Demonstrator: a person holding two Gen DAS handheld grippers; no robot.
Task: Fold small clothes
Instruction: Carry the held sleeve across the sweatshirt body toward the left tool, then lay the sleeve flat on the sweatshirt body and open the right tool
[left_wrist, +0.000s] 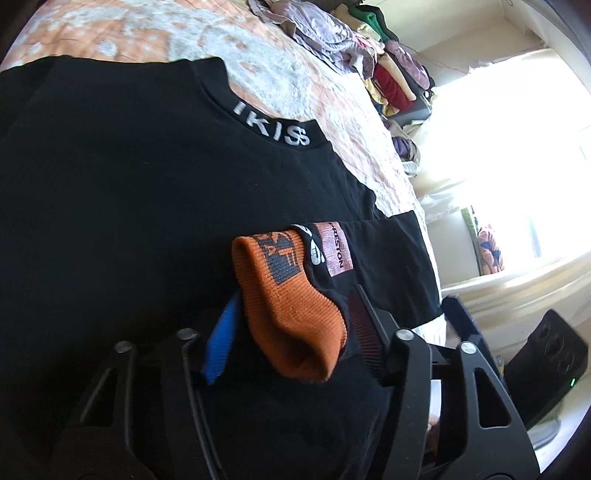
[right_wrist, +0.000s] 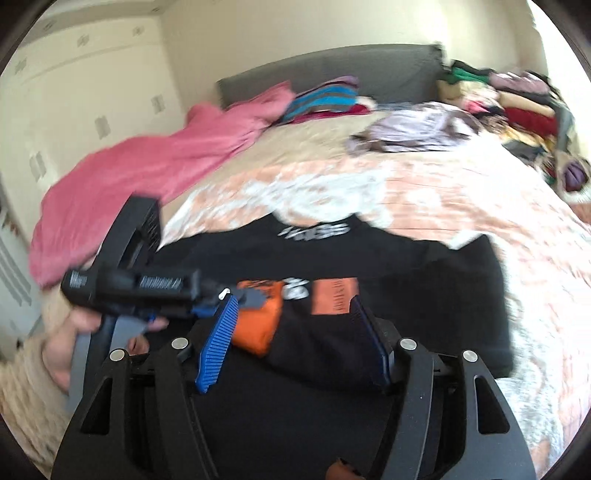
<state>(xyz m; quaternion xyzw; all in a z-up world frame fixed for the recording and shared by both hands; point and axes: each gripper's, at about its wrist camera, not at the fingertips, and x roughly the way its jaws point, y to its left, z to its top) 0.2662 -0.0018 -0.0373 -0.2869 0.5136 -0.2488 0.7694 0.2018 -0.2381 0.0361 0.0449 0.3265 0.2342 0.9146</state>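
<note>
A black shirt (left_wrist: 129, 192) with white collar lettering lies spread on the bed; it also shows in the right wrist view (right_wrist: 424, 280). Its sleeve ends in an orange cuff (left_wrist: 295, 314) with prints beside it. My left gripper (left_wrist: 291, 325) holds the cuff between its blue and red pads, sleeve folded over the shirt body. In the right wrist view my right gripper (right_wrist: 295, 332) has the black sleeve fabric and orange cuff (right_wrist: 255, 325) between its pads. The left gripper's body (right_wrist: 140, 288), in a hand, reaches in from the left.
The bed has a peach and white quilt (right_wrist: 406, 192). A pink blanket (right_wrist: 147, 173) lies at its left, stacks of folded clothes (right_wrist: 517, 103) at the far right, a lilac garment (right_wrist: 413, 129) in the middle. A bright window (left_wrist: 517, 147) and a black box (left_wrist: 546, 369) are at the bedside.
</note>
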